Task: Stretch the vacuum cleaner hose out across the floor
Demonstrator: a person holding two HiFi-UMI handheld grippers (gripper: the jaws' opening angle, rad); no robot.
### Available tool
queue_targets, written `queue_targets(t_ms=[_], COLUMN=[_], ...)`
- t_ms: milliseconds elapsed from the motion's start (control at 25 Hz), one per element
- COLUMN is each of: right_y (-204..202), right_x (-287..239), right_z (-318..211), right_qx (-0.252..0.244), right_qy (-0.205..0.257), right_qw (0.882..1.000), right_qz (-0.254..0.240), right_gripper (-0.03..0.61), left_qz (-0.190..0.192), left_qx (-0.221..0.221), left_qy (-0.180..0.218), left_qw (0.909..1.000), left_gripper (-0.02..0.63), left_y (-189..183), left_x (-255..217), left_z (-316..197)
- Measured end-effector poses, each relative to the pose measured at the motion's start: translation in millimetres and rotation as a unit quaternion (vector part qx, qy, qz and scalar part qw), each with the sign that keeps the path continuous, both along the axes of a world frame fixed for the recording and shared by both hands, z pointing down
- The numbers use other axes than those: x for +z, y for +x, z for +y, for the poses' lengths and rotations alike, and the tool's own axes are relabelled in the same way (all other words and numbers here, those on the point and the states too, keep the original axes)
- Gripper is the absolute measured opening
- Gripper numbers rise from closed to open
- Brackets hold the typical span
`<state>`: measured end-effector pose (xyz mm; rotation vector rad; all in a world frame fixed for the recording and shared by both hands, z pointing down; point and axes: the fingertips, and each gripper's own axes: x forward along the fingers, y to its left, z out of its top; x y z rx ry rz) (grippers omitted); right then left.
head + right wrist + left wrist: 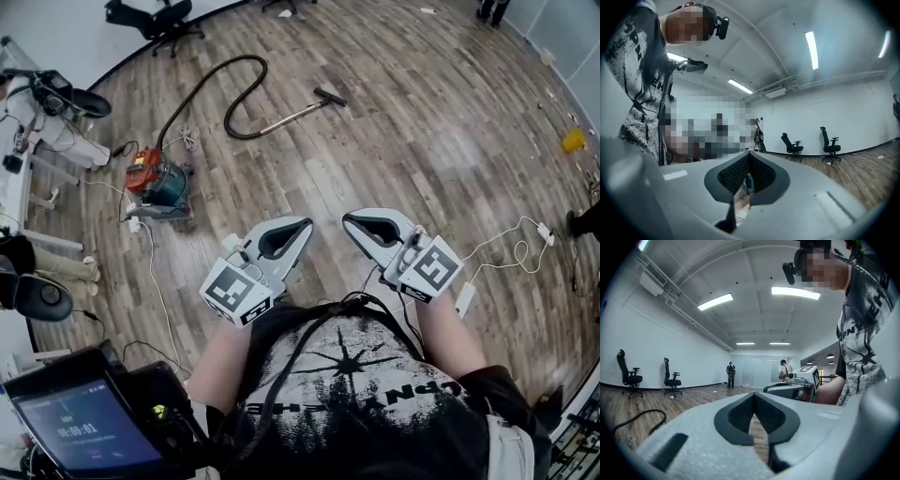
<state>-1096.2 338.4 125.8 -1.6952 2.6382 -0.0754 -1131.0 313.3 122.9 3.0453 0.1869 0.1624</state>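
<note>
A vacuum cleaner (157, 183) with an orange top and teal body stands on the wood floor at the left. Its black hose (217, 89) curves away in a loop to a metal wand and floor nozzle (329, 97) farther off. Both grippers are held level in front of the person's chest, far from the hose. My left gripper (308, 223) is shut with nothing in it, tips meeting in the left gripper view (753, 394). My right gripper (346, 218) is shut and empty too, as in the right gripper view (748, 153). A piece of the hose (640, 417) lies at the left gripper view's lower left.
White cables (511, 246) with a power strip lie on the floor at the right. A yellow object (573, 141) sits far right. Office chairs (159, 19) stand by the back wall, desks and gear at the left (37, 131). Two people (731, 374) stand far off by glass doors.
</note>
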Motion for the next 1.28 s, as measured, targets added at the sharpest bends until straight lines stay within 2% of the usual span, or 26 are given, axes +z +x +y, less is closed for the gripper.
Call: queue_targets(t_ms=[280,400,600,720,960,1080,1280], right_y=[10.7,12.6,27.2,41.4,62.3,79.4,95.0], right_x=[8.2,15.6,20.8,17.8,7.9,5.2,8.5], right_z=[-6.5,-24.2,-60.3,-86.5,-121.0,-158.9,-202.1], right_qx=[0.002,0.001,0.015,0.030,0.074,0.105,0.146], right_qy=[-0.006,-0.013,-0.029,-0.035,-0.020,-0.016,-0.026], right_qw=[1.000,1.000,0.999,0.999,0.997,0.994,0.989], right_qz=[-0.011,-0.017,-0.001,0.001,0.004,-0.015,-0.017], right_gripper=[0.006,0.006,0.006,0.006,0.006,0.006,0.006], left_qz=[-0.013,-0.017,-0.009,-0.012,-0.016,-0.021,-0.026], left_qx=[-0.004,0.001,0.013,0.035,0.082,0.101,0.135], left_qy=[-0.008,-0.012,-0.028,-0.022,-0.013,-0.024,-0.036], left_qw=[0.9999,0.9998,0.9995,0.9991,0.9965,0.9944,0.9898], left_gripper=[0.000,0.000,0.000,0.000,0.000,0.000,0.000], left_y=[1.6,7.3,28.1,43.7,61.3,73.9,88.1], left_x=[7.6,13.3,15.7,14.0,12.4,16.5,21.4], left_z=[-4.9,-23.1,-63.6,-88.9,-120.3,-160.2,-209.1])
